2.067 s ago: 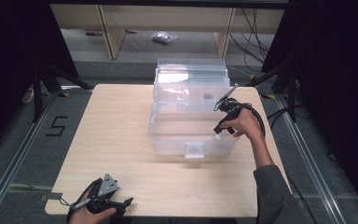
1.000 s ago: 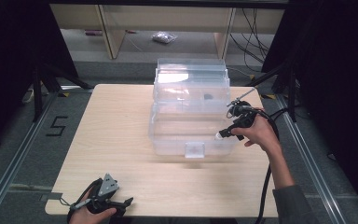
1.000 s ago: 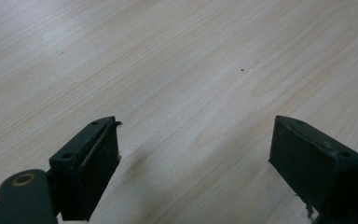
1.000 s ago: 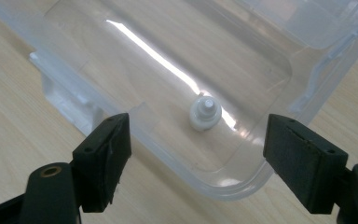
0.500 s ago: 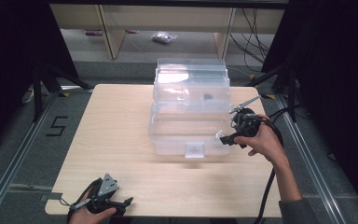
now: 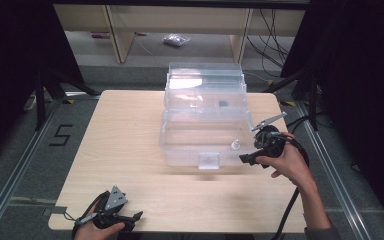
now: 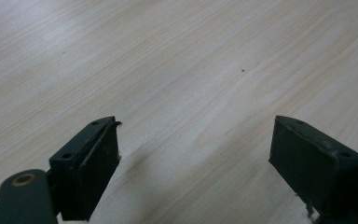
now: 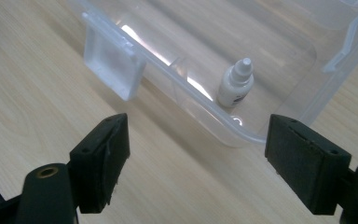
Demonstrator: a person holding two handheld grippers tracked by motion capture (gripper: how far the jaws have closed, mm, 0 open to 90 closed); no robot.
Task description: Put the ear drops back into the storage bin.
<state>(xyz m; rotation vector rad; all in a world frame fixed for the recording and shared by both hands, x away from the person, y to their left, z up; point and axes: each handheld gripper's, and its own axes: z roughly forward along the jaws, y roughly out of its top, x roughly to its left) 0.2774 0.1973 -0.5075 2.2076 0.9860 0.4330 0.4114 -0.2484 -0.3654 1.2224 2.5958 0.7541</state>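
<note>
The small white dropper bottle (image 8: 236, 84) stands upright inside the clear plastic storage box (image 6: 180, 142), in the near right corner of its lower tray, close to the box's wall. That box sits toward the far side of the pale wooden table (image 6: 125, 130), right of centre, with its lid tipped back on the far side and a clear latch tab (image 6: 208, 160) on its near wall.

Your right gripper (image 6: 243, 159) hovers just beside the box's near right corner, outside the wall, its jaws spread wide with nothing between them; the bottle lies beyond them, untouched. Your right hand (image 6: 287, 162) holds it low over the tabletop, with the black cable (image 6: 286, 212) trailing toward the near edge.

Your left gripper (image 6: 135, 217) rests at the near left edge of the table, well apart from the box, jaws released over bare wood grain.

Around the table you have grey carpeted floor (image 6: 20, 150) with metal rails, a number marked on it at the left, dark curtains on both sides, and a light wooden shelf unit (image 6: 120, 30) at the far end.
</note>
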